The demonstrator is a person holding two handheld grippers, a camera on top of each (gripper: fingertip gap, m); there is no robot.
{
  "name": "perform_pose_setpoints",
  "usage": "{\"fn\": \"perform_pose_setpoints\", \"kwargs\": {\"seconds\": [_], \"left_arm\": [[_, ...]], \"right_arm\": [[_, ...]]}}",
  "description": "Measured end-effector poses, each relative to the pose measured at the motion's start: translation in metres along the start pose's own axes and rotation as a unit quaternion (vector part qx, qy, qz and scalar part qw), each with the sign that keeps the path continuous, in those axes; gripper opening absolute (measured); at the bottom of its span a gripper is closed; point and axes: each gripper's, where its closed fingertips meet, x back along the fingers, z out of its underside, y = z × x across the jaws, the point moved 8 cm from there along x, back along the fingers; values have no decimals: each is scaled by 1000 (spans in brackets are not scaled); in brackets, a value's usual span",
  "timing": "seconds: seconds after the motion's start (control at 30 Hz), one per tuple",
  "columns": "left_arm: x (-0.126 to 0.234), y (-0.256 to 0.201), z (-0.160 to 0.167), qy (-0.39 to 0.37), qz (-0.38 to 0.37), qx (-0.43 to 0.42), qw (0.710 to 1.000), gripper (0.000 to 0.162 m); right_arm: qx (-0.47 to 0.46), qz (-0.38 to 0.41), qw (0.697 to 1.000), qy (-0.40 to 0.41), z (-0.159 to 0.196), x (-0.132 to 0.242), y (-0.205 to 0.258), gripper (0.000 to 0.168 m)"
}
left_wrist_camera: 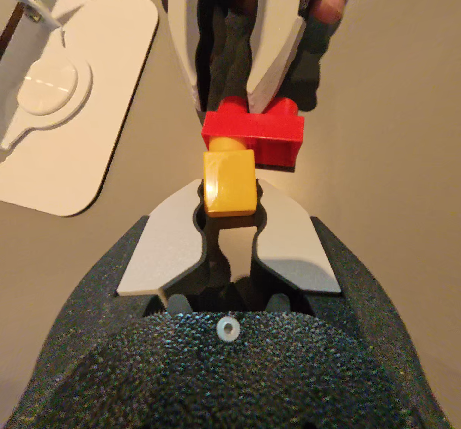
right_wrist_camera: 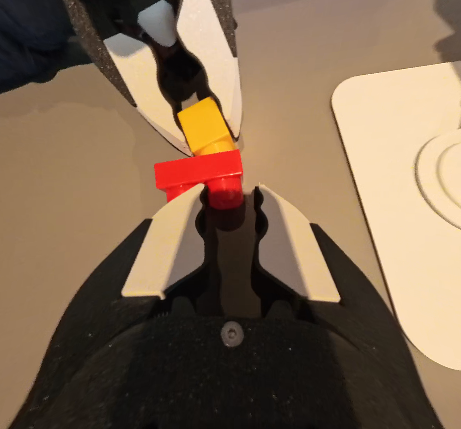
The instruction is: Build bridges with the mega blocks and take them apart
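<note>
Left wrist view: left gripper point(left_wrist_camera: 230, 185) clamps the yellow block point(left_wrist_camera: 229, 182), plugged into the red block point(left_wrist_camera: 254, 135); right gripper point(right_wrist_camera: 230, 189) pinches a red stud; no writing legible.

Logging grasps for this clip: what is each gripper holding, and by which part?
Left gripper clamps the yellow block by its side walls. Right gripper grips the red block by one top stud.

Warm dim light, soft shadows on bench point(left_wrist_camera: 374, 167). Glare on yellow block point(left_wrist_camera: 228, 185). Fisheye warp at edges; far corners blurred.
</note>
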Motion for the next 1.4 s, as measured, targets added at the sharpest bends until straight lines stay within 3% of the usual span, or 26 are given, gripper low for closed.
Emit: {"fn": "perform_pose_setpoints", "kwargs": {"seconds": [0.47,0.9,1.4], "left_arm": [[0,-20,-6,-6,62,-67,996,36],[4,-25,-10,15,70,-79,994,36],[14,-41,-18,102,65,-106,987,36]], "right_arm": [[86,-105,991,15,6,2,23,30],[127,-112,985,10,4,2,29,29],[150,-137,979,23,-1,-5,43,30]]}}
